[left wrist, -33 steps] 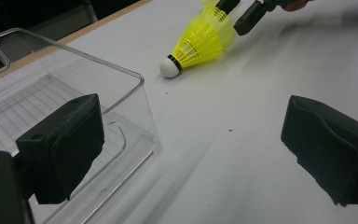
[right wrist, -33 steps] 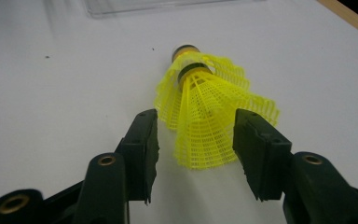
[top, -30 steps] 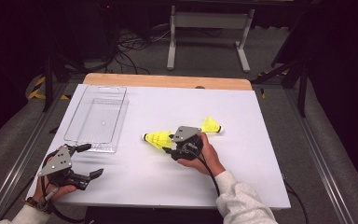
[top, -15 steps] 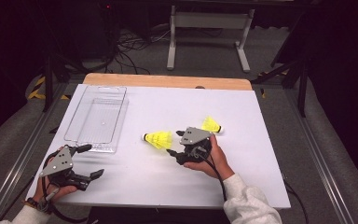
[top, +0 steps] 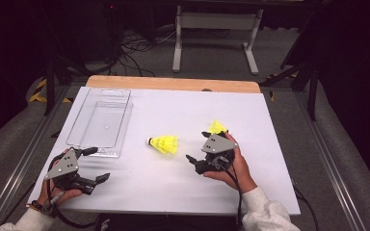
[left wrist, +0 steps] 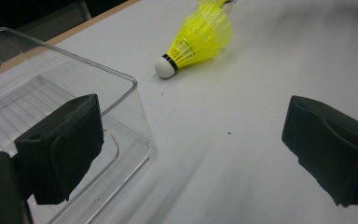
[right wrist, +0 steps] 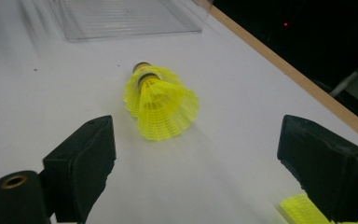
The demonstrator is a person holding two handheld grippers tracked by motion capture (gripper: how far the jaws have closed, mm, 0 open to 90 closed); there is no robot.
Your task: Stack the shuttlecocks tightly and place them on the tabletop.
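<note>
A yellow shuttlecock [top: 164, 143] lies on its side in the middle of the white table, its cork toward the clear plastic tray [top: 123, 126]. My right gripper [top: 197, 146] stands just right of it, open, its jaws having just been opening with nothing between them. In the right gripper view the shuttlecock [right wrist: 161, 102] lies ahead of the black jaws, skirt toward me. A second yellow shuttlecock [top: 218, 127] sits close behind the right gripper, partly hidden by it. My left gripper [top: 96, 164] rests open near the tray's near corner [left wrist: 135, 84], and the shuttlecock [left wrist: 196, 39] lies farther off.
The tray is empty and stands at the table's left side. A wooden strip [top: 173, 83] runs along the table's far edge. Beyond it are dark floor, cables and a metal stand [top: 212, 29]. White table surface [top: 173, 192] stretches between the two hands.
My right gripper has drawn back to the right, away from the middle shuttlecock, and its jaws stand wider. The shuttlecock stays on the table. The left gripper has not moved.
</note>
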